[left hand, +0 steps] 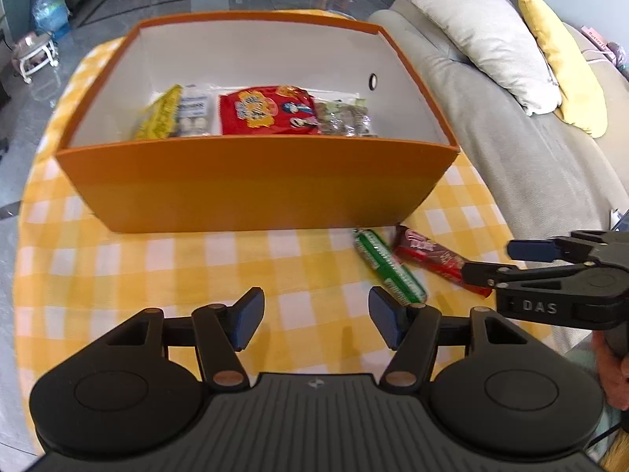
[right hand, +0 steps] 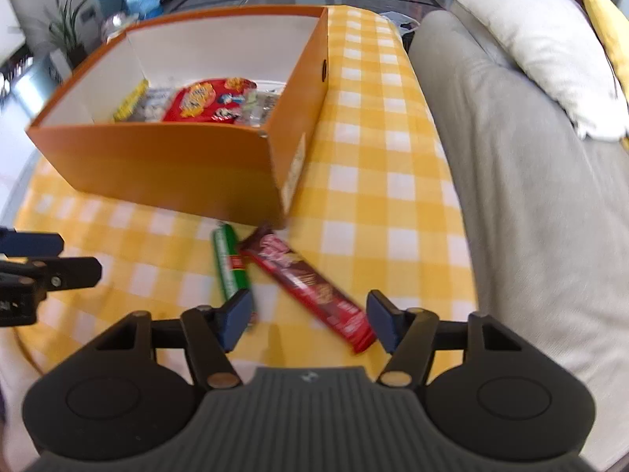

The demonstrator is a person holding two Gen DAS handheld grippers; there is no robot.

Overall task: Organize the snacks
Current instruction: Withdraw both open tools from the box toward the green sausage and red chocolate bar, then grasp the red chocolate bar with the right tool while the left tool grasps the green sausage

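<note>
An orange box (left hand: 255, 185) (right hand: 157, 169) stands on the yellow checked tablecloth (left hand: 118, 267) (right hand: 377, 181). Inside lie a red snack bag (left hand: 263, 112) (right hand: 208, 102), a yellow pack (left hand: 159, 116) and clear packs. In front of its right corner lie a green bar (left hand: 389, 267) (right hand: 230, 263) and a red-brown bar (left hand: 432, 257) (right hand: 310, 287). My left gripper (left hand: 314, 314) (right hand: 59, 259) is open over bare cloth, left of the green bar. My right gripper (right hand: 310, 314) (left hand: 507, 261) is open above the near end of the red-brown bar, its pads apart from it.
A grey sofa (left hand: 530, 165) (right hand: 530, 181) runs along the table's right edge, with a white cushion (left hand: 491, 43) and a yellow cushion (left hand: 566, 63). Beyond the table is dark floor with a water bottle (left hand: 49, 10) at the far left.
</note>
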